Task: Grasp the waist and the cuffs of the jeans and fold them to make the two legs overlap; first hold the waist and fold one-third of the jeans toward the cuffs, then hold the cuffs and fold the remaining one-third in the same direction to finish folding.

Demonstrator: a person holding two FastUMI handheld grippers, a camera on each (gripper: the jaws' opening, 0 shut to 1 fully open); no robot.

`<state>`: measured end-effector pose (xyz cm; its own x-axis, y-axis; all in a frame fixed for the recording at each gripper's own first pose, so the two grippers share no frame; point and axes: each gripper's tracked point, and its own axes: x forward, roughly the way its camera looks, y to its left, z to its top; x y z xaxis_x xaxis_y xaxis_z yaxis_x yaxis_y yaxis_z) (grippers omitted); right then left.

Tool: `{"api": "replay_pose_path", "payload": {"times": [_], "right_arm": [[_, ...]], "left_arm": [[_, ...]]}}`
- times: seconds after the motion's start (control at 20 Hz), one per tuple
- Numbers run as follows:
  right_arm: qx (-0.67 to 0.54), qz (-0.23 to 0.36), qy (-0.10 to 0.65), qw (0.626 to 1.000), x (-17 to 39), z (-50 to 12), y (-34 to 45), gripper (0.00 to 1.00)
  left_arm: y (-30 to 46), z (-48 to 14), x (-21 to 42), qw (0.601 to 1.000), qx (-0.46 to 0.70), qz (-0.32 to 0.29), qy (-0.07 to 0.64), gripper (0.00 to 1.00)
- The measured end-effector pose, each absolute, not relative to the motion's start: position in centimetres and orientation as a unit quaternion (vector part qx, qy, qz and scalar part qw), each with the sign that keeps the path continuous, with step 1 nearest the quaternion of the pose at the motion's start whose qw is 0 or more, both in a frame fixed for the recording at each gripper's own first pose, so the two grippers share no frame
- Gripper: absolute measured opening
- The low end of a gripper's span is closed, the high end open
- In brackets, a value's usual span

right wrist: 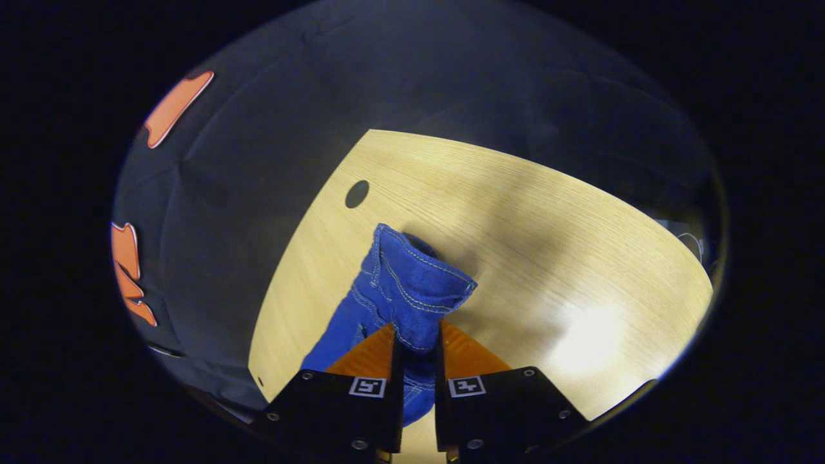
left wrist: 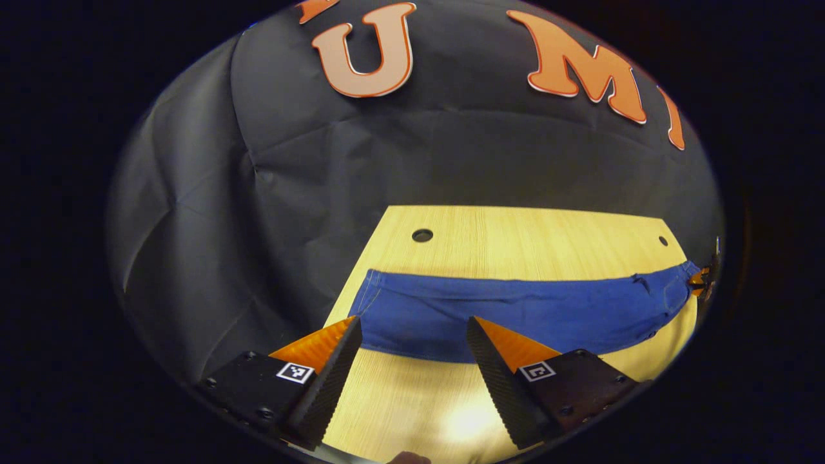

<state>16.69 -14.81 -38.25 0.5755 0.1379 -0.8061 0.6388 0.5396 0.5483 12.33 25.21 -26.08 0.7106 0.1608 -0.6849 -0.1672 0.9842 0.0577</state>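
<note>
Blue jeans (left wrist: 515, 312) lie as one long strip across the wooden table (left wrist: 528, 235), legs overlapped, with the cuff end at the left and the waist at the far right. My left gripper (left wrist: 412, 327) is open and hovers over the near edge of the cuff end, nothing between its fingers. At the far right edge of the left gripper view, the right gripper (left wrist: 702, 280) meets the waist. In the right gripper view, my right gripper (right wrist: 417, 336) is shut on the jeans' waist (right wrist: 412, 283), and a bunch of stitched denim stands up between its fingers.
The tabletop has a round hole (left wrist: 422, 235) behind the cuff end and a smaller one (left wrist: 663, 240) near the waist. A hole (right wrist: 356, 193) also shows by the table's edge in the right gripper view. Black cloth walls stand close behind and beside the table.
</note>
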Motion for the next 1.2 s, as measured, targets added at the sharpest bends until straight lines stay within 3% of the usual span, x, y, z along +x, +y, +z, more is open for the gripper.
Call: {"api": "replay_pose_path", "payload": {"times": [0.4, 0.75, 1.2], "right_arm": [[0.463, -0.085, 0.366, 0.803, 17.2, -28.4, -8.0, 0.21], [0.44, 0.009, 0.36, 0.823, 17.8, -22.7, 2.7, 0.21], [0.34, 0.055, 0.397, 0.851, 17.3, -22.7, 13.3, 0.21]], "left_arm": [[27.2, -26.9, 15.4, 0.938, 0.002, 0.07, 0.341, 1.0], [31.0, -28.2, 16.3, 0.939, 0.001, 0.075, 0.335, 1.0], [33.6, -30.0, 16.8, 0.941, -0.021, 0.064, 0.331, 1.0]]}}
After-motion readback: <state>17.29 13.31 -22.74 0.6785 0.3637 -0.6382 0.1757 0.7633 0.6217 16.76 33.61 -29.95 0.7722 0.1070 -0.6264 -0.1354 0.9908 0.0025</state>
